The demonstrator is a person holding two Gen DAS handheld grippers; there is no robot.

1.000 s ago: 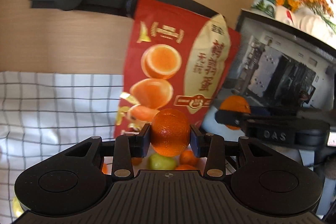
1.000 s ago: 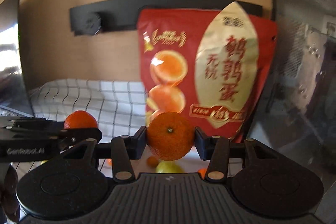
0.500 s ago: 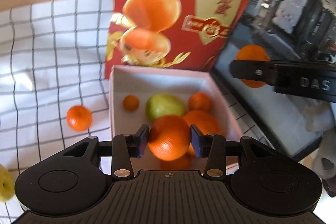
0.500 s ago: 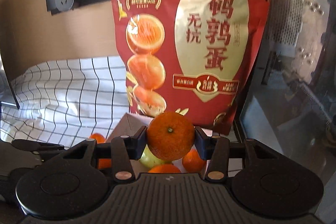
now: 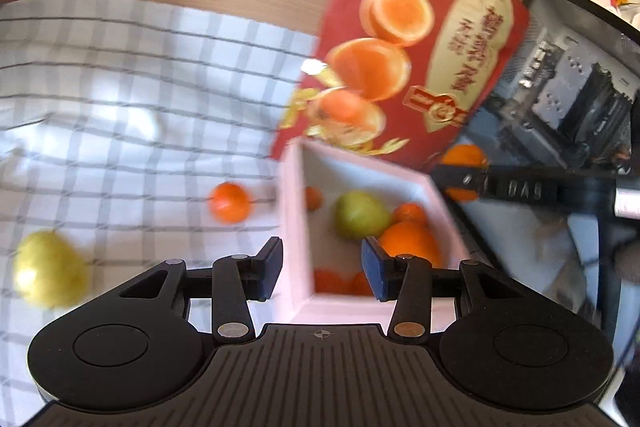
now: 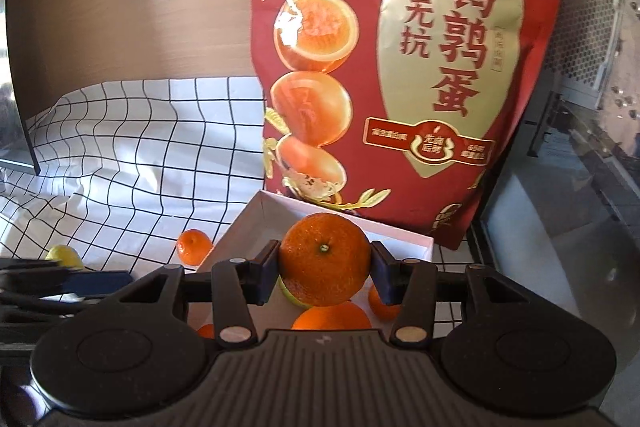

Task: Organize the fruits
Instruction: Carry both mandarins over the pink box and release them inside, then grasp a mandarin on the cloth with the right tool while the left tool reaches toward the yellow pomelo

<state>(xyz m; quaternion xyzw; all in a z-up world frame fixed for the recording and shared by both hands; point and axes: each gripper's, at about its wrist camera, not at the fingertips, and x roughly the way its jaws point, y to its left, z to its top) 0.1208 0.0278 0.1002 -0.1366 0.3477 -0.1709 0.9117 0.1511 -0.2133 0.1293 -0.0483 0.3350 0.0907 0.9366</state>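
Right claw (image 6: 324,277) grips an orange (image 6: 324,259) directly above the box (image 6: 404,241); left claw (image 5: 320,269) gapes empty at the box's near-left corner, nearer the mandarin (image 5: 229,202) left of it

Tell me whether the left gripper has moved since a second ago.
Yes. The left gripper has swung left: the red snack bag and white box now sit right of centre, and its jaws stand open and empty.
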